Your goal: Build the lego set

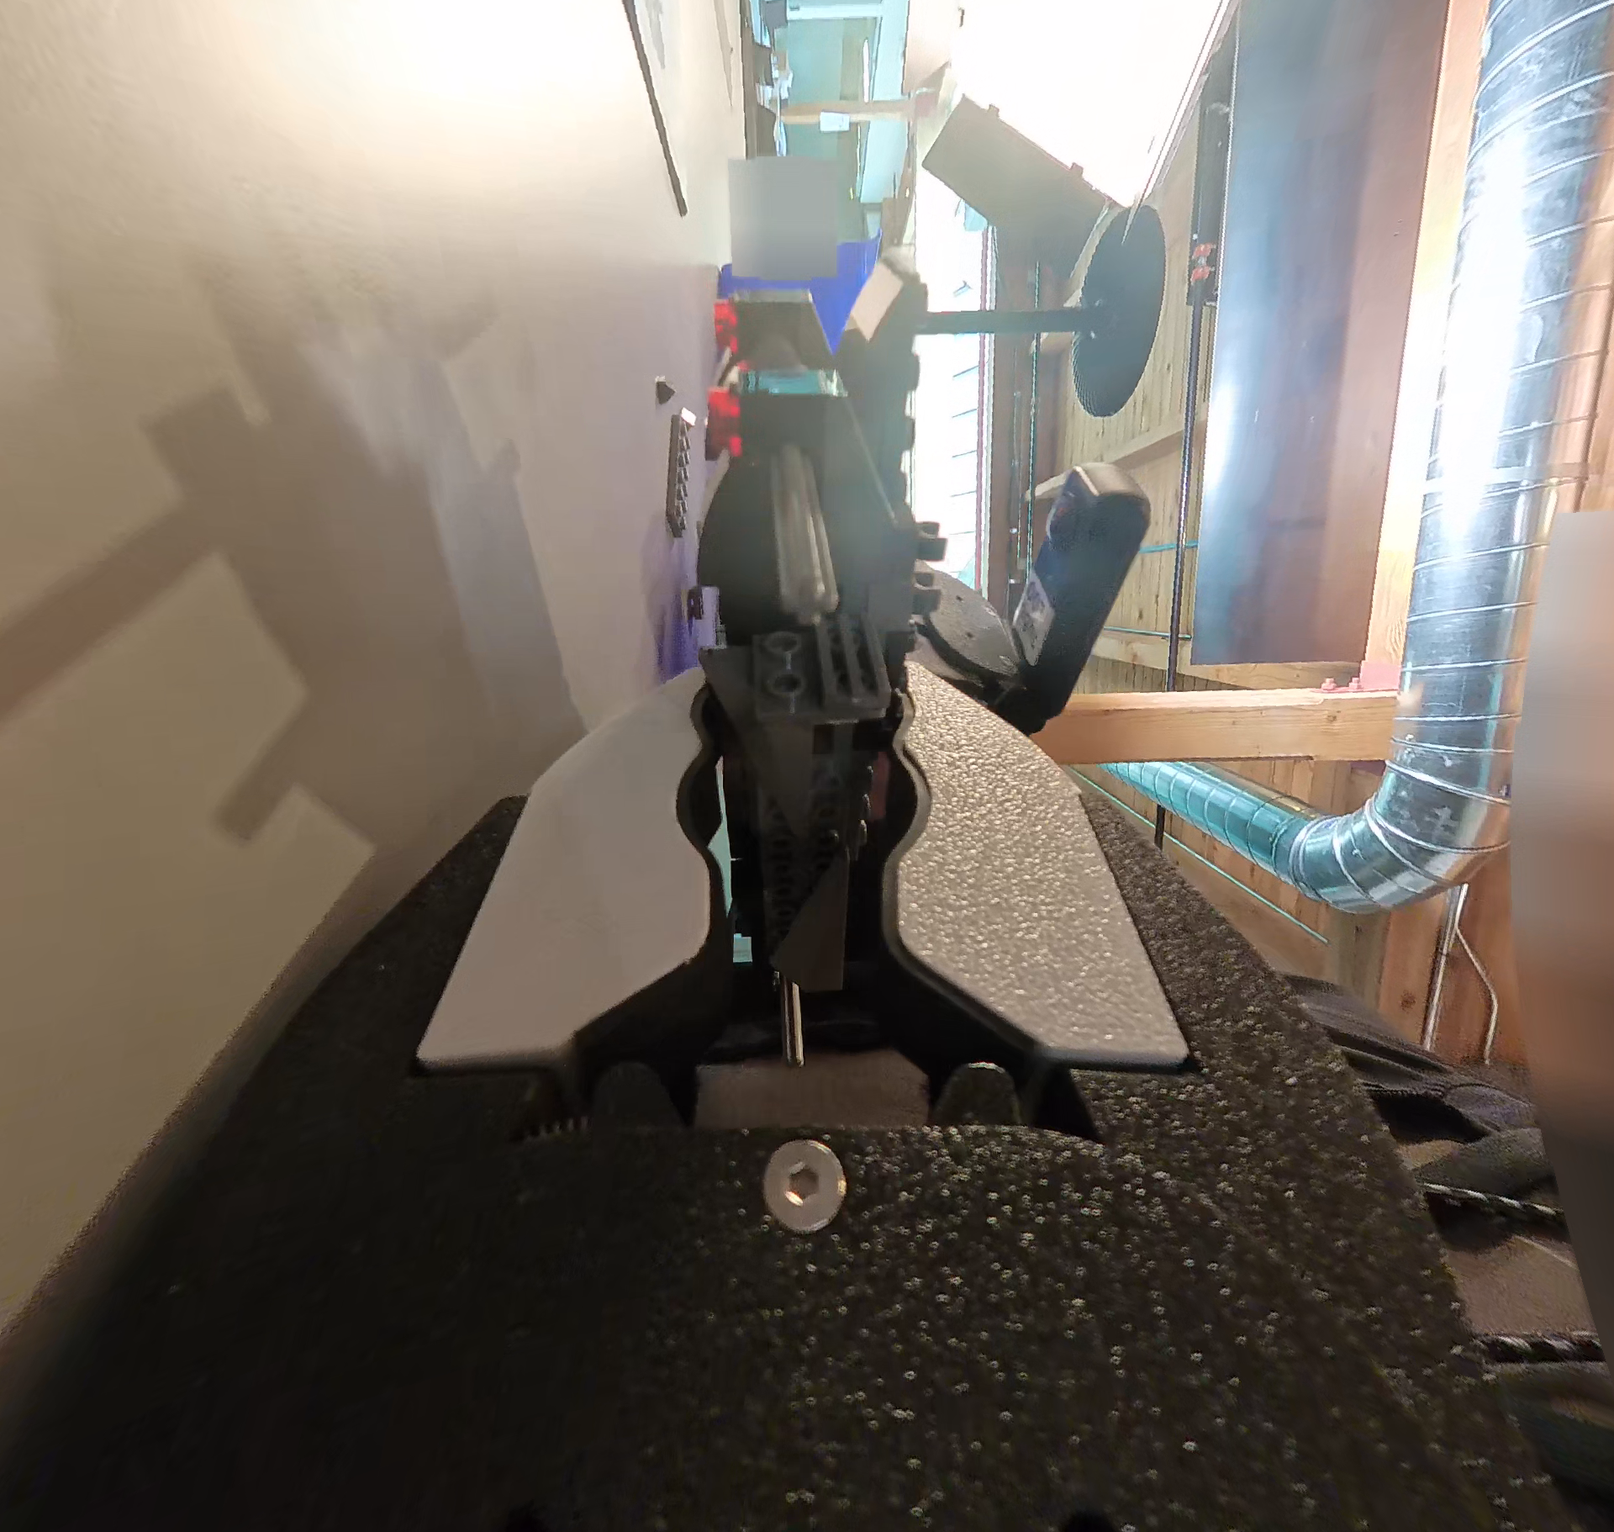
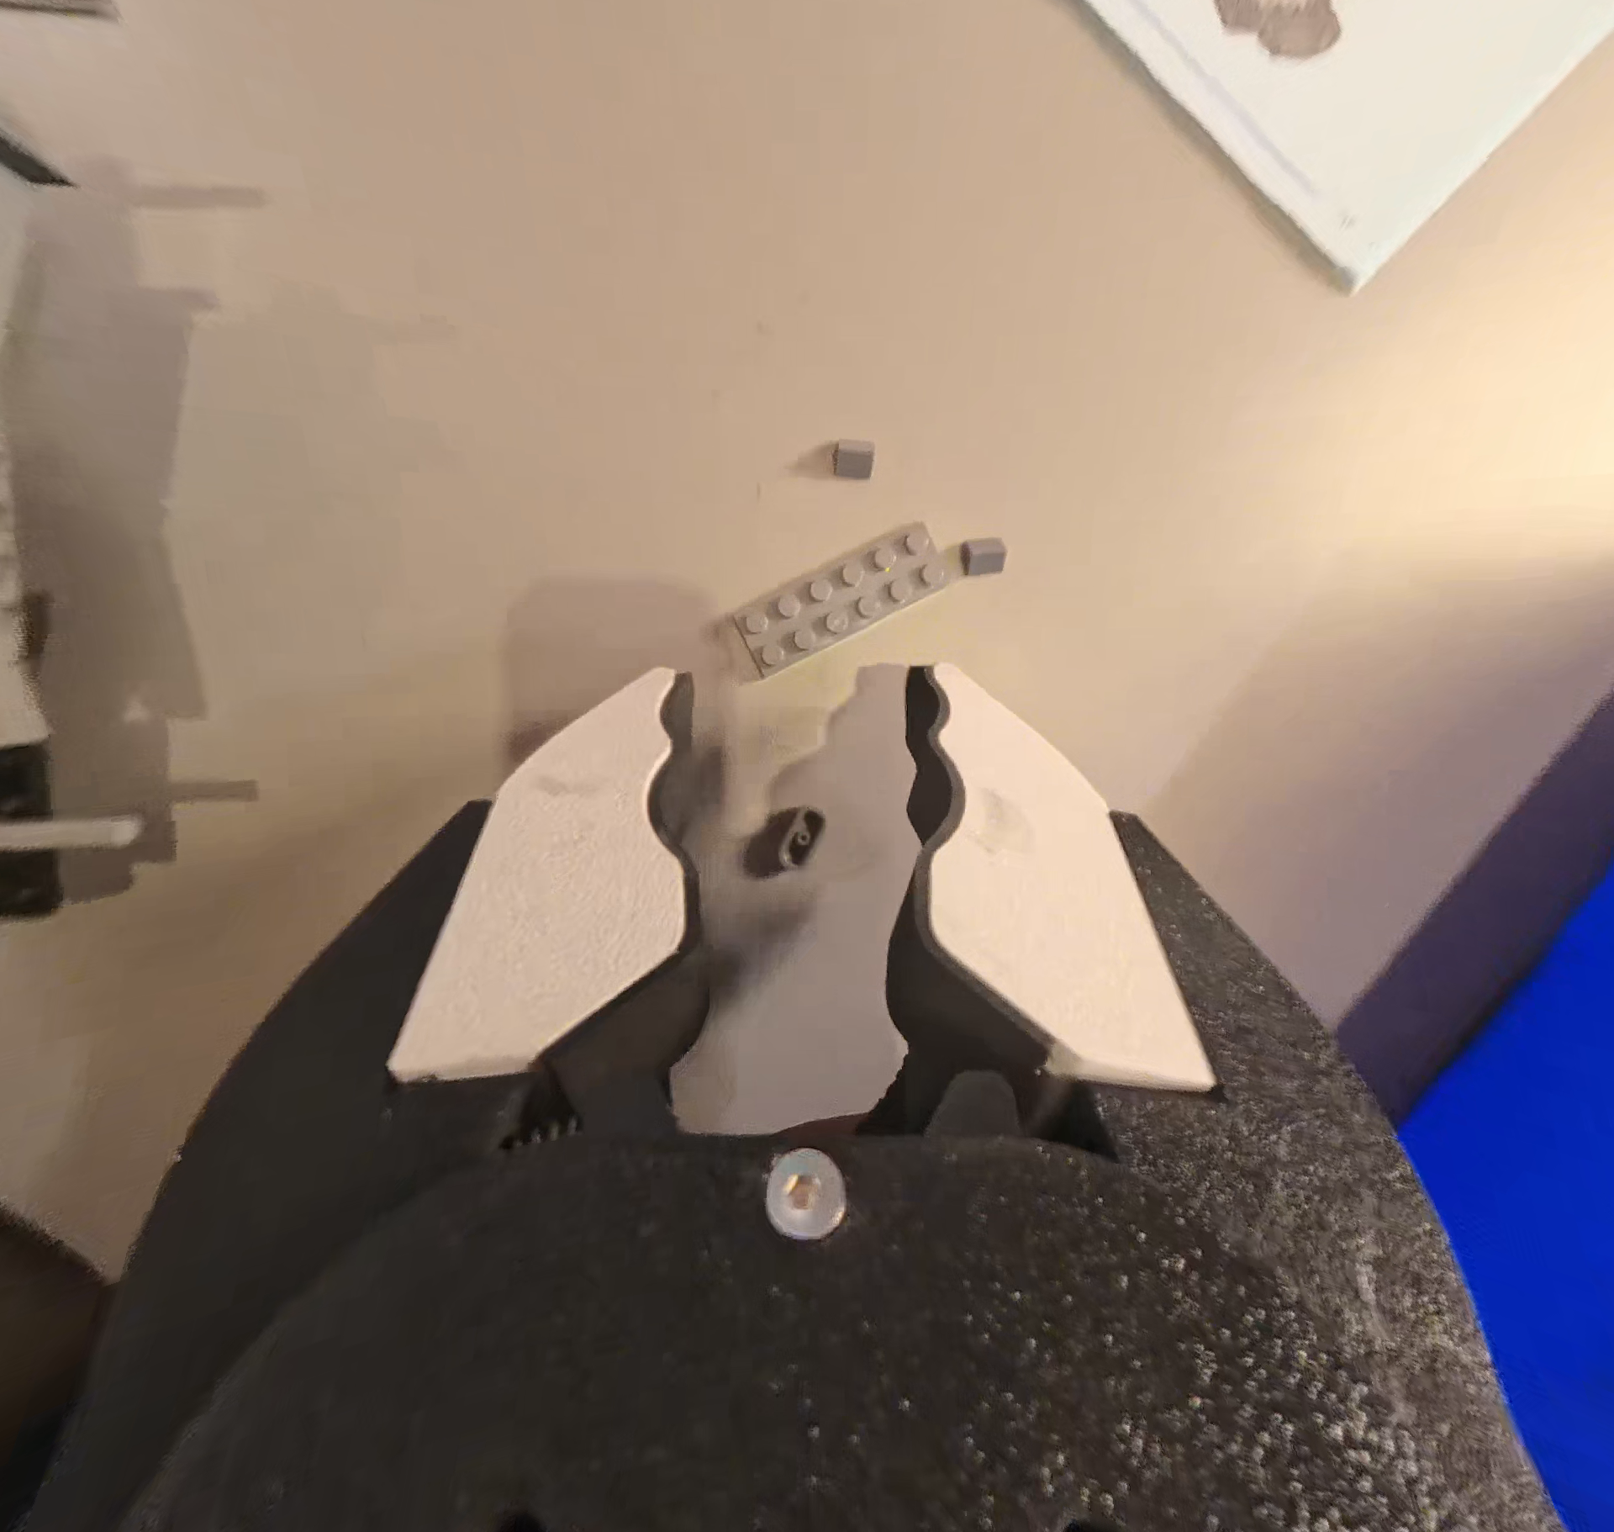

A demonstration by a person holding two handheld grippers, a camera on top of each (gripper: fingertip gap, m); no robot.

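Left gripper (image 1: 799, 756) jaws clenched on dark brick model (image 1: 803, 616); keep steady. Right gripper (image 2: 799, 686) jaws released over small dark piece (image 2: 784, 851) on counter (image 2: 524, 354); centre before closing.

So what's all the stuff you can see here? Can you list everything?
Dark grey and black toy-brick model: one, long, gripped between the left claw's pads.
Flat light grey studded brick plate: one, on the beige table, just ahead of the right claw's tips.
Tiny grey square bricks: two, on the table beyond and beside the plate.
Small dark grey rounded piece: one, on the table between the open right fingers, not gripped.
Printed white instruction sheet: one, far right on the table.
Blue bin: one, right edge.
Silver metal duct: one, in the background.
Left claw: one, white pads, shut on the model.
Right claw: one, white pads, open.
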